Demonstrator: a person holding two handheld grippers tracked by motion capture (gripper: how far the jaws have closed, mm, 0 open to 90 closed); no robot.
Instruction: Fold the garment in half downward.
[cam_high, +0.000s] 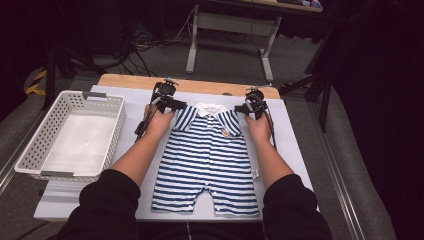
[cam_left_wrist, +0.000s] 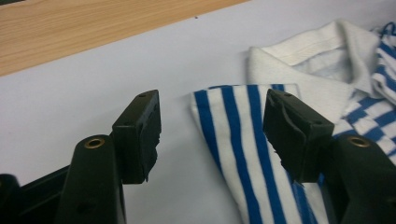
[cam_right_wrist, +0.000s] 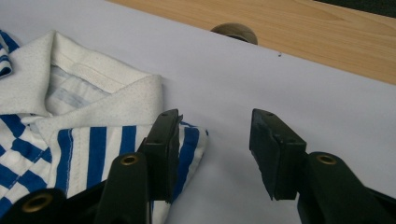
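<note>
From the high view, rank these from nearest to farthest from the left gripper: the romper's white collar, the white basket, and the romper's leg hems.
1. White collar: just to the right of the left gripper, at the romper's top.
2. White basket: off to its left, on the table's left side.
3. Leg hems: at the near edge, by the person's sleeves.

High view above, facing forward-down; gripper views close, level, sharing the romper's white collar (cam_left_wrist: 322, 56).

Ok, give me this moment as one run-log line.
garment: striped romper flat on white sheet | left gripper: open at sleeve | right gripper: open at other sleeve | basket: left
</note>
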